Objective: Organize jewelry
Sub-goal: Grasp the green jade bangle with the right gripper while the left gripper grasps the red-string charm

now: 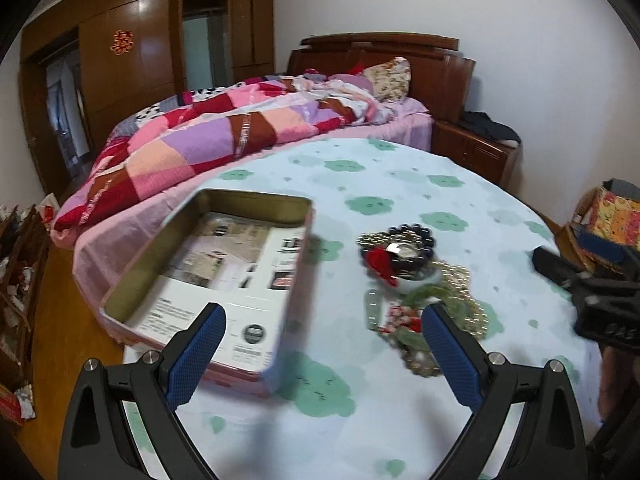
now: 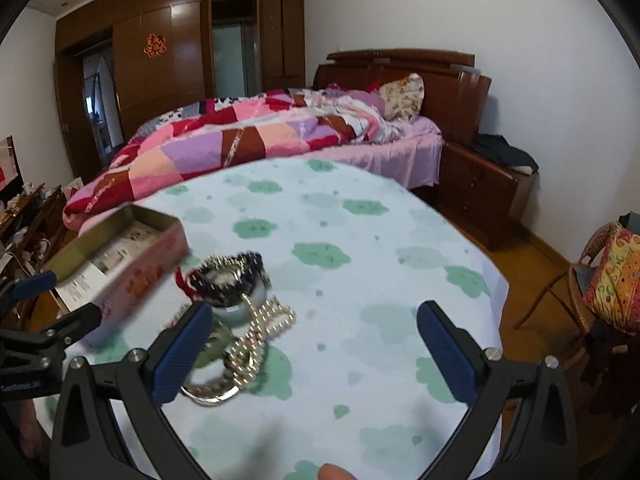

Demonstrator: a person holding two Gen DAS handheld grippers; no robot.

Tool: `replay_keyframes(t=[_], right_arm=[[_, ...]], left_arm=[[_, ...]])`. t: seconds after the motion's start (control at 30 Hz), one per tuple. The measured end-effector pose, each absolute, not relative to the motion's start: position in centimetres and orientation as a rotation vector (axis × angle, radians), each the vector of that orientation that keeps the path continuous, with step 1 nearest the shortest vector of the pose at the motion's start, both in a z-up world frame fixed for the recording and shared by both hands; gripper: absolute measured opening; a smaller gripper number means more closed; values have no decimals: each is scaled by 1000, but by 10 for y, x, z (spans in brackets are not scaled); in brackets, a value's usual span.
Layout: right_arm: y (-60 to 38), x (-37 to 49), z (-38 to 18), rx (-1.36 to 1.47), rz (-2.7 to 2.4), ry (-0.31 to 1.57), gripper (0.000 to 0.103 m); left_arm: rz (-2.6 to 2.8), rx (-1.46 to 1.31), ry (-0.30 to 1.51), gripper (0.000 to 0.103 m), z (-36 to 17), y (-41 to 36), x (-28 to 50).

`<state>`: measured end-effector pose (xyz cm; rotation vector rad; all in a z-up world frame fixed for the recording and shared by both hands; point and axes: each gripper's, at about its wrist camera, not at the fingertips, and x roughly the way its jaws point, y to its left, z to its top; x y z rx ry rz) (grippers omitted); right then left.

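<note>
An open pink tin [image 1: 208, 280] lined with printed paper lies on the table's left side, also in the right wrist view as the tin [image 2: 132, 264]. A jewelry heap [image 1: 412, 280] of dark beads, a red tassel, a pearl strand and green pieces lies to its right; the same jewelry heap [image 2: 236, 320] shows in the right wrist view. My left gripper [image 1: 320, 332] is open above the tin's near right corner, nothing between its fingers. My right gripper [image 2: 316, 334] is open, its left finger [image 2: 184, 356] over the heap's near edge.
The round table [image 1: 400, 184] wears a pale blue cloth with green blotches. Behind it stand a bed [image 1: 224, 132] with a patchwork quilt and a wooden nightstand [image 1: 476, 148]. A wicker chair [image 2: 600, 276] stands at right. A fingertip [image 2: 336, 472] shows at the bottom edge.
</note>
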<state>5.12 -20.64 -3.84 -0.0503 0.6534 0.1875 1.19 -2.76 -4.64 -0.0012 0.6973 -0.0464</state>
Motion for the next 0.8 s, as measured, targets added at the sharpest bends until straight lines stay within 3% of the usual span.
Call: replay_keyframes(t=[0.2, 0.47, 0.7, 0.77, 0.8], right_arm=[[-207, 53, -48, -40, 227, 689, 103], [-159, 64, -64, -133, 367, 755, 59], [-141, 73, -81, -179, 394, 840, 29], [-142, 73, -83, -168, 403, 850, 13], [-143, 71, -83, -166, 410, 843, 12]], left_arm=[[-50, 70, 702, 98, -53, -44, 14], [71, 51, 674, 98, -50, -16, 18], [54, 4, 682, 98, -53, -9, 22], [52, -9, 683, 98, -54, -7, 22], [51, -14, 685, 98, -54, -7, 22]])
